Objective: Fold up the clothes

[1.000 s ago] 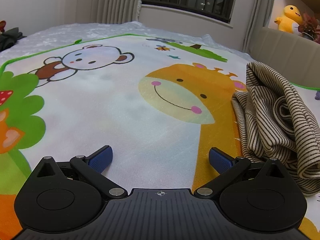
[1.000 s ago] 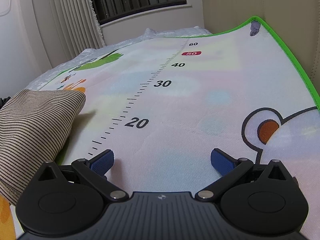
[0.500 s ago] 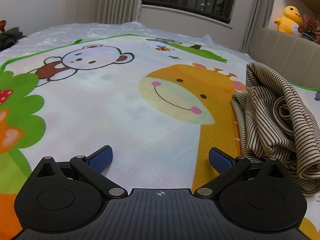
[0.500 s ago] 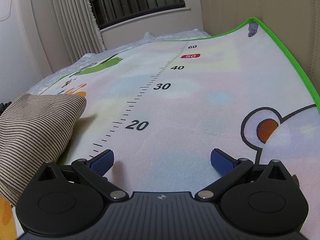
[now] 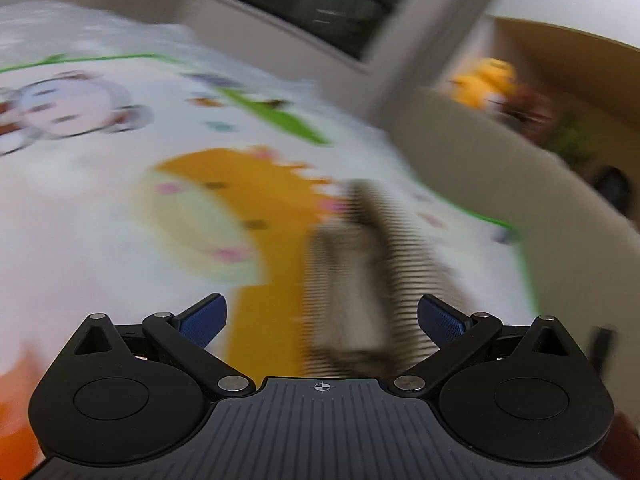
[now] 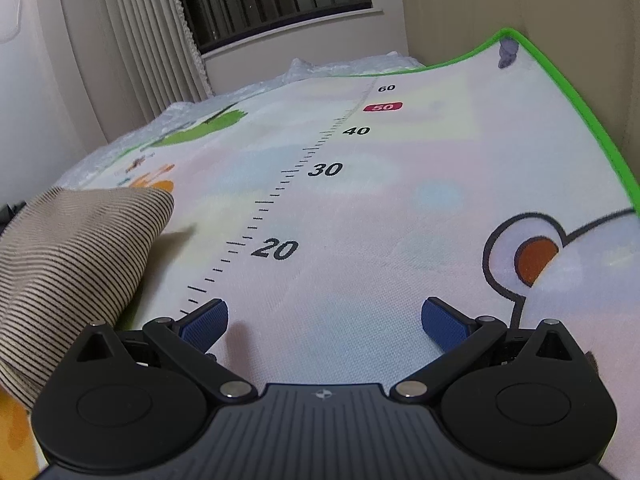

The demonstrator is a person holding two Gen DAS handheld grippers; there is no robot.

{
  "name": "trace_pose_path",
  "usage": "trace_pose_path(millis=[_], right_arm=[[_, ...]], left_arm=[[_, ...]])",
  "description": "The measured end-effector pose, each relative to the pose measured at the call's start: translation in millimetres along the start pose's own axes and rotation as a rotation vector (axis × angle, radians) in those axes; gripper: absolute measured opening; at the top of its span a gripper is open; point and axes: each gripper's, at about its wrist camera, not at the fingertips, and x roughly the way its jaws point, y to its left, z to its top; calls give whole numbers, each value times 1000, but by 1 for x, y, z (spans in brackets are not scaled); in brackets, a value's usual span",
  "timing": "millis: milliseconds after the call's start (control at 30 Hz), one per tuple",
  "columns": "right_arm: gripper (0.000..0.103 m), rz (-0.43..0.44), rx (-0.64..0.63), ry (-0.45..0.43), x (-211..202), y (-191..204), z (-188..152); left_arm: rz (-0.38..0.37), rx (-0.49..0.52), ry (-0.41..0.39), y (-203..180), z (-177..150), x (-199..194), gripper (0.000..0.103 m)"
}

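1. Garment is lying as a bunched heap on the play mat, partly covering the printed giraffe; seen from the right wrist, the garment is sitting just left of the printed ruler.
2. Left gripper is showing its blue fingers spread wide with nothing between them, and the heap is appearing right in the gap ahead. Its picture is smearing badly, so folds and edges are not readable there.
3. Right gripper is likewise holding its fingers wide apart and empty over bare mat, with the garment beside its left finger.
4. Judgement: the cloth is heaped rather than squared off, so folding work is remaining. A good grasp is calling for a single hem or corner pinched at the heap's edge, not a clump of layers, and for a lift high enough to let the fabric fall open.
5. Fabric is looking like thin, soft knit, beige with fine dark stripes, draping in rounded rolls; it is likely sagging and slipping easily.
6. Mat is showing a fine woven texture, lying flat with a green border.
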Motion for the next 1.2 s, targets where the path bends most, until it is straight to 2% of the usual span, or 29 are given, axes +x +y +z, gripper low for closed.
trace_pose_path(millis=[67,100,167,200,233,267,300,367,433,500,600,633,667,733,767,833,867,967,1000,1033,1067,1100,1133,1200], right_arm=[[103,-18,-19,-3,-6,11,-1],[103,-3,-21,-14,-11,17,-2],[103,96,-13,-62,-29,33,-5],[102,144,-17,-84,-37,42,-7],[96,189,-32,-96,-44,54,-7],[84,235,-41,-94,-47,65,-7],[78,281,-50,-91,-51,76,-6],[52,341,-59,-52,-49,96,-6],[48,350,-103,-11,-40,117,-11],[50,339,-163,5,-34,136,-16],[53,285,-272,-66,-45,157,-20],[61,274,-314,-96,-51,164,-23],[74,277,-367,-138,-60,173,-27],[82,281,-484,-220,-78,191,-39],[82,277,-561,-248,-83,203,-48],[82,263,-686,-275,-84,226,-65],[82,248,-745,-284,-80,237,-73],[80,148,-900,-334,-60,266,-95],[75,114,-939,-349,-53,275,-100],[51,94,-955,-354,-47,279,-100],[33,97,-938,-343,-44,281,-95],[30,118,-892,-325,-44,279,-86],[18,143,-837,-311,-46,275,-76],[17,205,-698,-298,-59,260,-50]], left_arm=[[-60,41,25,-18,6,9,103],[-59,54,37,-25,9,16,103],[-42,76,64,-35,12,30,103],[-10,88,85,-37,13,38,103],[46,105,120,-38,12,50,103],[84,115,150,-37,10,59,103],[89,92,169,-32,7,65,103],[76,24,196,-19,3,72,103],[48,-40,191,-6,2,68,103],[38,-82,173,4,3,62,103],[51,-112,125,15,8,48,103],[56,-122,109,18,10,43,103],[60,-132,93,21,12,39,103],[69,-151,61,28,15,29,103],[83,-159,50,31,16,29,100],[96,-174,50,37,17,29,82],[86,-195,61,41,17,29,68],[54,-261,95,55,15,30,49],[45,-269,98,57,14,30,44],[32,-269,101,58,14,31,43],[20,-268,103,58,14,32,42],[7,-267,106,59,14,32,42],[-6,-266,109,59,13,33,42],[-51,-258,133,55,9,39,41]])
